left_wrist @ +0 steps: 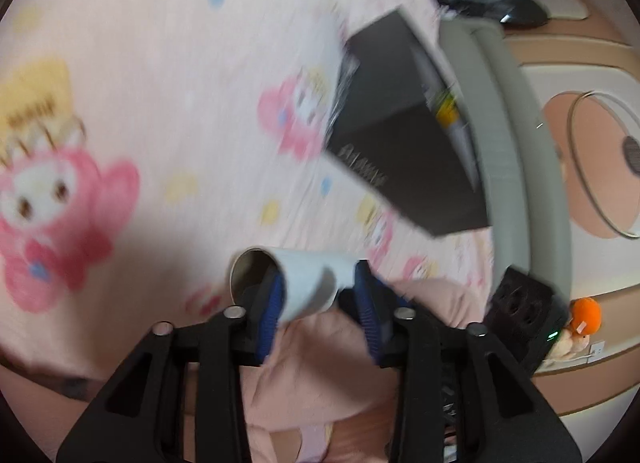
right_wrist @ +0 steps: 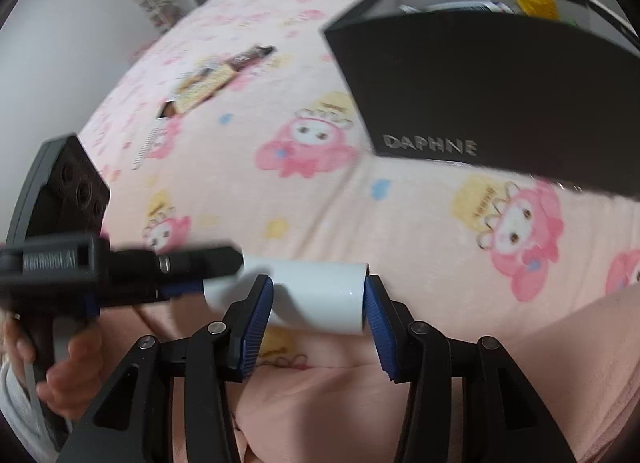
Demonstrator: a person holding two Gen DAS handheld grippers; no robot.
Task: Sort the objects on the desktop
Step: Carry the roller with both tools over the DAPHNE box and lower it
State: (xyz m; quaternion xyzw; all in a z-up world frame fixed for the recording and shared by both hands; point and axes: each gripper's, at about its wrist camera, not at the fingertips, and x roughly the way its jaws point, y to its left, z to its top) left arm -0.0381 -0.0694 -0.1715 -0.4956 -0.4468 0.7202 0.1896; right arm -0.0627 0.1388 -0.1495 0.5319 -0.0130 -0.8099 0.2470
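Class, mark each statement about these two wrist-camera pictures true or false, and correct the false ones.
1. The black box bears the word DAPHNE. True.
2. The white tube lies inside the black box. False: it is in front of the box, over the cloth, between the pads of the right gripper.
3. The cloth is plain blue. False: it is pink with cartoon figures printed on it.
4. The left gripper grips one end of the white tube. True.
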